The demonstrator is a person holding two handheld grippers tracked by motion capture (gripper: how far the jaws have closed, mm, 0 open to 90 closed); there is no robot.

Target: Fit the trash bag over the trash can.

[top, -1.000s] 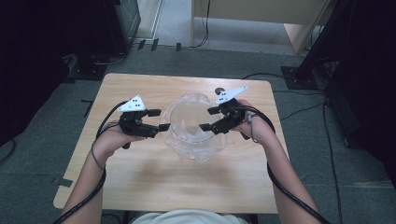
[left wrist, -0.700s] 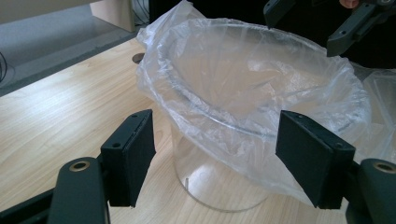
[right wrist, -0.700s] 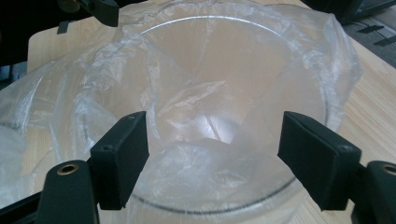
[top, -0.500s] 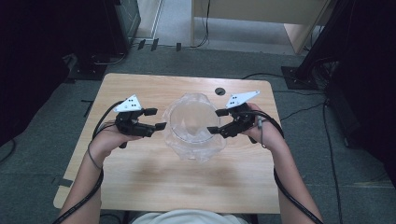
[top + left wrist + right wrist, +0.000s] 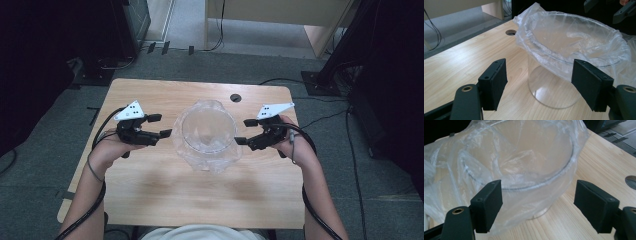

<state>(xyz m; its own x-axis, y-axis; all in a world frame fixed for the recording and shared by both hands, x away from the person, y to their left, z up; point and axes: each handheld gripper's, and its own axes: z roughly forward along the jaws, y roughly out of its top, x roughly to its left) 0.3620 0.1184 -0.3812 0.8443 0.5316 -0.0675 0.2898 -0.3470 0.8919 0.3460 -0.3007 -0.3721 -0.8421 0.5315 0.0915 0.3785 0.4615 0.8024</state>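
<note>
Bare tabletop point(image 5: 150, 195) around bag-lined container point(image 5: 207, 131), fingers point(image 5: 494, 82) apart.

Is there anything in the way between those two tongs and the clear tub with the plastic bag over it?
Nothing visible: bare table lies between the left tongs and the bag-lined tub, likewise for the right tongs.
</note>
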